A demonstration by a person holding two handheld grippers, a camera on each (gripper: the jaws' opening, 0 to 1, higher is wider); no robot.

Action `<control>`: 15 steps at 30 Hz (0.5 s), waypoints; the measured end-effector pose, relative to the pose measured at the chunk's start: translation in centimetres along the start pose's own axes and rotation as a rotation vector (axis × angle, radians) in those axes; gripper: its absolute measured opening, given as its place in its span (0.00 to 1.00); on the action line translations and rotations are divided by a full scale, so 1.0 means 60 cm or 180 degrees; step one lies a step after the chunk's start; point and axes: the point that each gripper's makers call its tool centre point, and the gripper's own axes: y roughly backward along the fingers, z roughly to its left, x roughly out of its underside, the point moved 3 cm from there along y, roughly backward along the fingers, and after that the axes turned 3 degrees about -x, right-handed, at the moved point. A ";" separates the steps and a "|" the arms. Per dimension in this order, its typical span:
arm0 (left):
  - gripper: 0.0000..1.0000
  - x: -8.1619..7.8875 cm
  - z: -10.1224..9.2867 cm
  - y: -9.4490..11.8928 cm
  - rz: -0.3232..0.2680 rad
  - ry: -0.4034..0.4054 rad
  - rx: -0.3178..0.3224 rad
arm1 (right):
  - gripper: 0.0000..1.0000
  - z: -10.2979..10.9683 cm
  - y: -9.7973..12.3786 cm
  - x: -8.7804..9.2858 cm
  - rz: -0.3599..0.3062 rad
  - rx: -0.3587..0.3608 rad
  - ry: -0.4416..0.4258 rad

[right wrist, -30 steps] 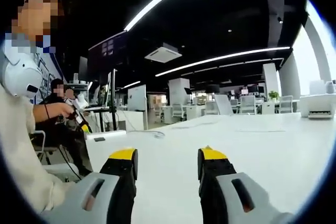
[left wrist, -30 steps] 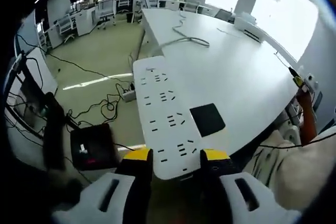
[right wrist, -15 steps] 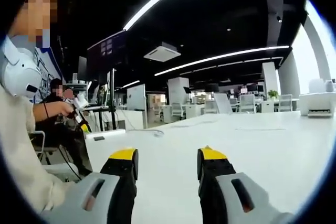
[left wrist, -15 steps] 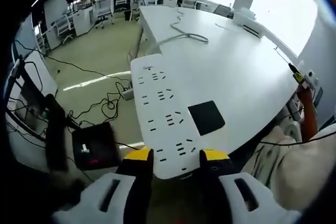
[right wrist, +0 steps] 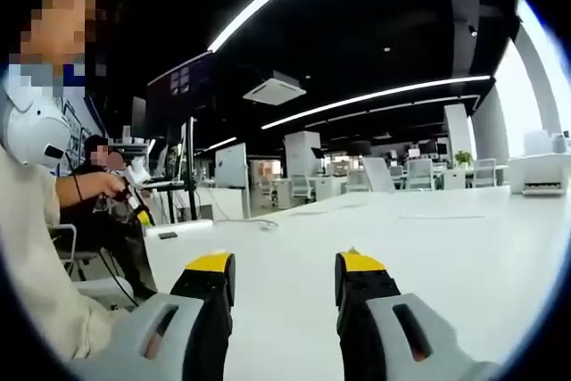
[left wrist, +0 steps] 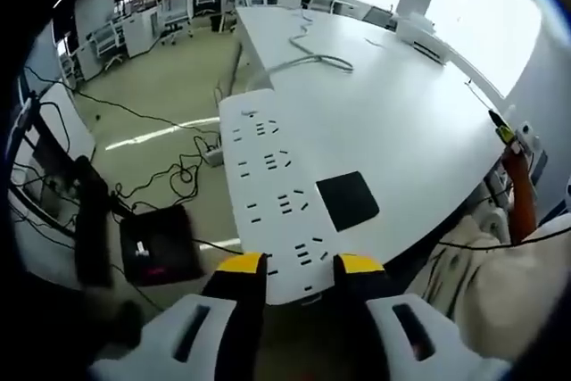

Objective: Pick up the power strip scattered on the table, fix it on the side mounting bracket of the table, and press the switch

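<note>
- The left tool (left wrist: 301, 267) grips the near end of the white power strip (left wrist: 268, 188), its yellow-tipped jaws clenched on the strip's two long sides.
- In the left gripper view the power strip is held up in the air, running away from the tool along the near edge of the white bench (left wrist: 401, 122), with rows of sockets facing the camera.
- A black square pad (left wrist: 347, 200) lies on the bench just beside the strip's right side.
- A grey cable (left wrist: 308, 58) curls across the far part of the bench, and a white box-like device (left wrist: 421, 38) sits near its far right edge.
- On the floor (left wrist: 161, 100) below lie loose black wires and a dark box (left wrist: 159, 245) with a small red light.
- A person's pale sleeve (left wrist: 500, 283) shows at the lower right of that view.
- The right tool (right wrist: 284, 267) hovers low over the bench (right wrist: 446, 238) with its jaws parted and nothing between them.
- In the right gripper view a seated person (right wrist: 98, 198) handles something at the far left.
</note>
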 end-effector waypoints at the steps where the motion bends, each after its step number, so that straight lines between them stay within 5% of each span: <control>1: 0.34 0.000 0.001 0.000 0.0003 0.0010 -0.0004 | 0.41 -0.001 0.001 0.000 -0.0001 0.0006 -0.0002; 15: 0.32 -0.006 -0.011 -0.006 0.0286 -0.0082 -0.0173 | 0.41 -0.002 0.002 0.004 -0.0001 0.0027 -0.0007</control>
